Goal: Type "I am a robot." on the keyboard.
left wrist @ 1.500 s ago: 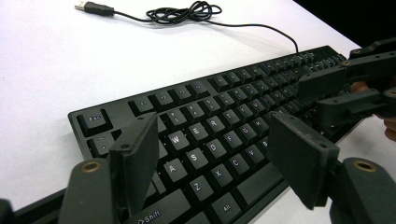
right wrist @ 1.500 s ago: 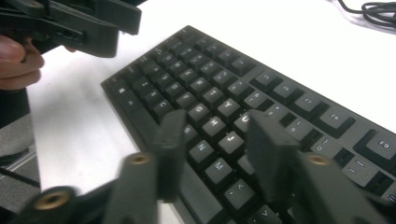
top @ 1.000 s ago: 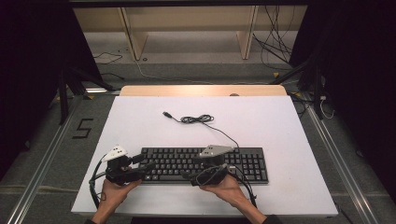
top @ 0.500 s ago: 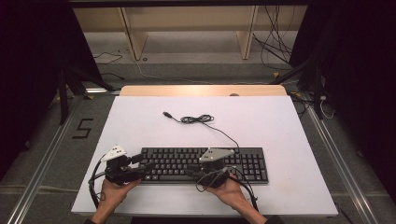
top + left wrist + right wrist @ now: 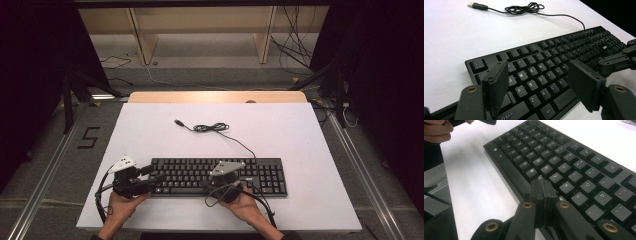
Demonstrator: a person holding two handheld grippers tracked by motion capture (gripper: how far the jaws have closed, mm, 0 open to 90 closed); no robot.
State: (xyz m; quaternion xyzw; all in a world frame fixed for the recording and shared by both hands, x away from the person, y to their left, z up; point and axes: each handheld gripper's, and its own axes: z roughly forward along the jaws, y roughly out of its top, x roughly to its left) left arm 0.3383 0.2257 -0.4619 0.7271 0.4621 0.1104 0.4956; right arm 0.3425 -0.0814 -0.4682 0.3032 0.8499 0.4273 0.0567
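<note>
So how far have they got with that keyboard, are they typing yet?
Done so far: both tools are at the keyboard, which lies flat on the white table. In hand: the right tool has just closed its jaws, nothing between them, its tip over the keys near N and M, as if to press one. The left tool hovers open above the letter keys. Left: whether a key is pressed is unclear; the cable lies unplugged.

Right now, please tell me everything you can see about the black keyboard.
The keyboard is black, plastic-looking, full-size with a number pad and white letters. It lies flat near the front edge of the white table. Its thin black cable runs back to a loose coil and a free USB plug. The shut right gripper points at its front row.
</note>
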